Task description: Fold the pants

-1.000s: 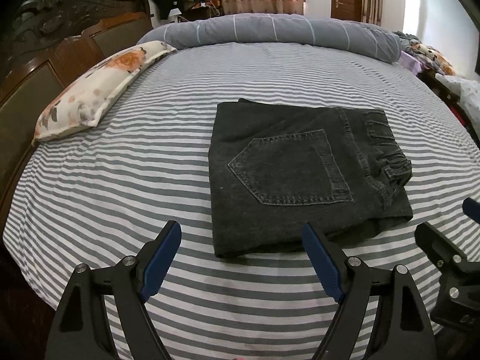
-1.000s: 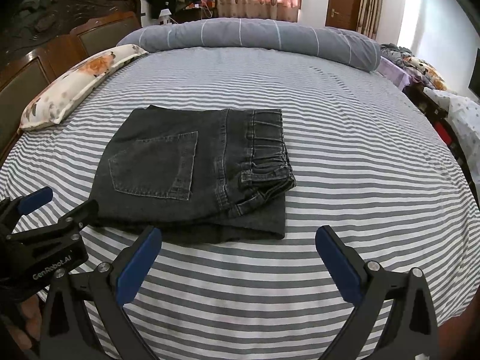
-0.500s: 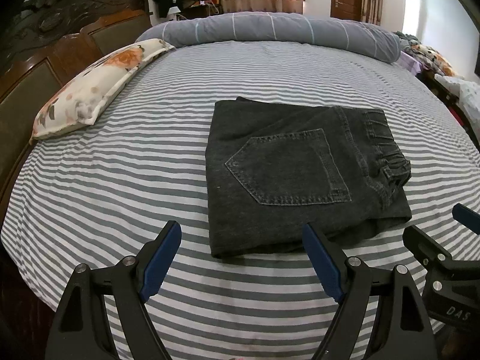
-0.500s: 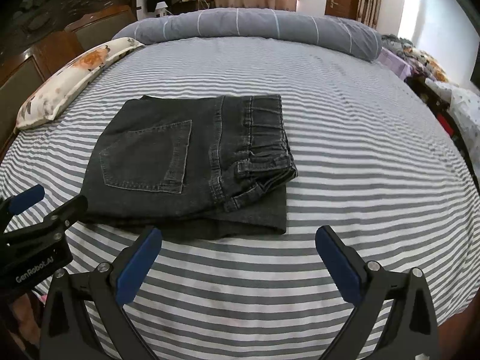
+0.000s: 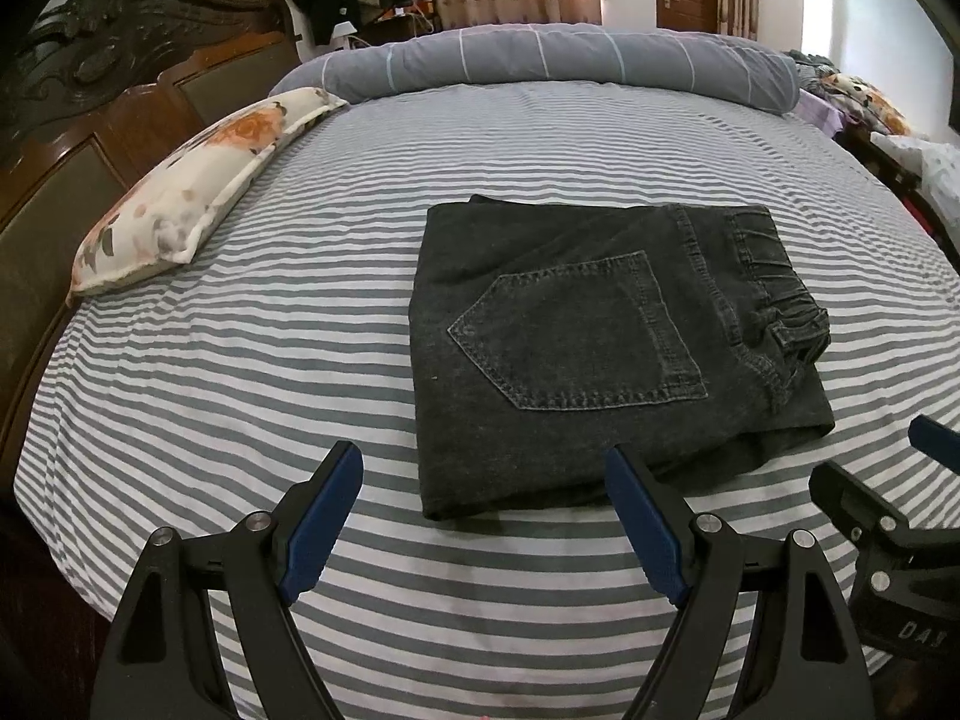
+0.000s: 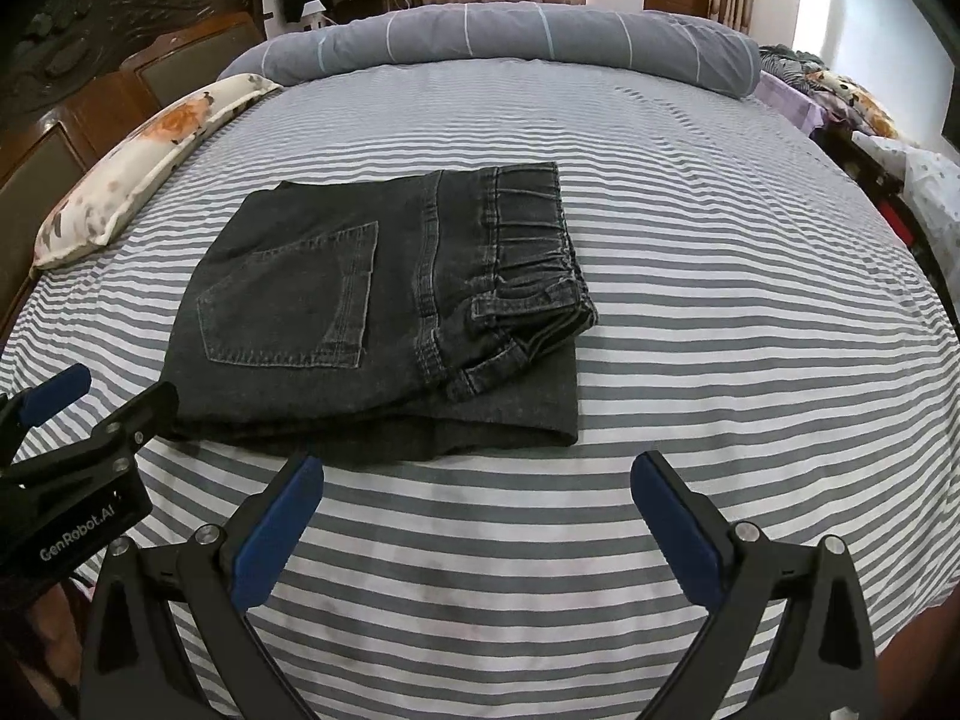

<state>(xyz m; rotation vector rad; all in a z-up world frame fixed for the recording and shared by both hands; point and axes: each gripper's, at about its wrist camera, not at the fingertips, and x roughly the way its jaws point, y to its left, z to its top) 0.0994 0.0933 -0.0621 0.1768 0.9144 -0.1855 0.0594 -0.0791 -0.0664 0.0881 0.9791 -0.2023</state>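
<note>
Dark grey denim pants (image 5: pixel 600 348) lie folded into a compact rectangle on the striped bed (image 5: pixel 240 360), back pocket up, waistband to the right. They also show in the right wrist view (image 6: pixel 384 312). My left gripper (image 5: pixel 483 525) is open and empty, just in front of the pants' near left corner. My right gripper (image 6: pixel 477 531) is open and empty, in front of the pants' near right corner. Each gripper shows at the edge of the other's view.
A floral pillow (image 5: pixel 192 186) lies at the left by the dark wooden headboard (image 5: pixel 90 96). A rolled grey duvet (image 5: pixel 540 60) runs along the far edge. Clutter and bedding (image 6: pixel 852 102) stand past the right side of the bed.
Both grippers have drawn back slightly from the folded pants and stayed open. The pants have not moved.
</note>
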